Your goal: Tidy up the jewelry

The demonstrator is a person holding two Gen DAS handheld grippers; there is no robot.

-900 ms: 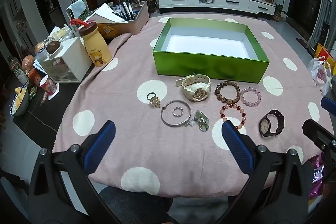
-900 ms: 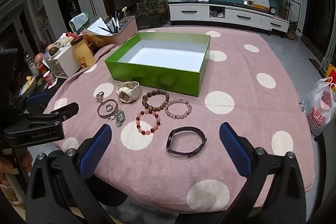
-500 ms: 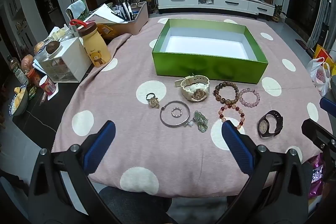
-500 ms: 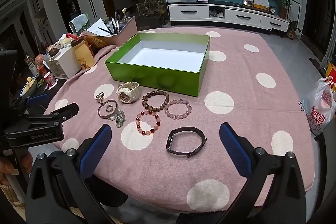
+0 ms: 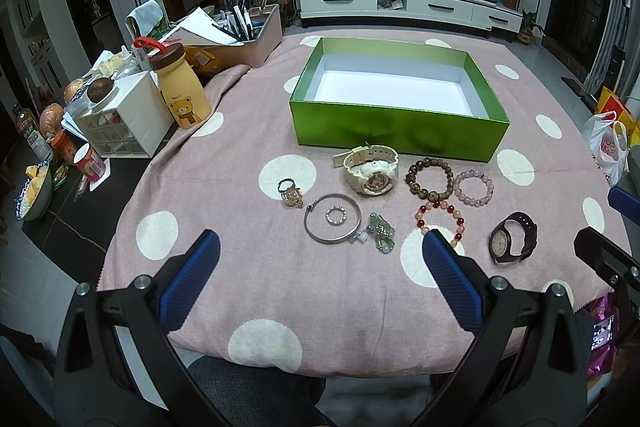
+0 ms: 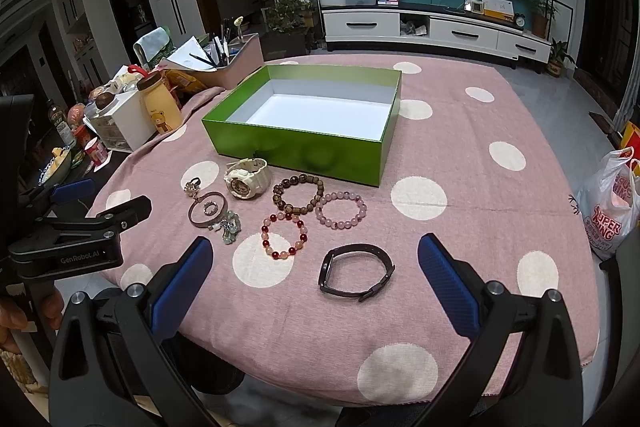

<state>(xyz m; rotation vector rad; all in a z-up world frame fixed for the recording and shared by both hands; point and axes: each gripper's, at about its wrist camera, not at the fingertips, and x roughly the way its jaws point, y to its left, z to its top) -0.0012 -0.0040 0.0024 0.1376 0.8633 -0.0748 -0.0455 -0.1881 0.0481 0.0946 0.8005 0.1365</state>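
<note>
An empty green box (image 5: 400,131) (image 6: 296,151) with a white inside stands mid-table on the pink dotted cloth. In front of it lie a cream watch (image 5: 372,169) (image 6: 245,178), a brown bead bracelet (image 5: 429,177) (image 6: 298,195), a pale purple bracelet (image 5: 474,187) (image 6: 341,210), a red bracelet (image 5: 440,217) (image 6: 284,235), a silver bangle (image 5: 332,223) (image 6: 208,215) around a small ring, a green charm (image 5: 380,237), a gold ring (image 5: 290,191) and a dark watch (image 5: 514,237) (image 6: 356,273). My left gripper (image 5: 320,255) and my right gripper (image 6: 316,259) hang open above the near table edge, nothing between their fingers.
A yellow bear bottle (image 5: 182,87), a white drawer box (image 5: 120,119) and a tray of pens (image 5: 240,35) crowd the table's left side. A plastic bag (image 6: 612,203) stands off the right edge. The left gripper's body (image 6: 76,231) shows at the left of the right wrist view.
In the left wrist view the table and jewelry have slid slightly down and left in frame. The right wrist view is nearly unchanged. Both grippers stay open.
</note>
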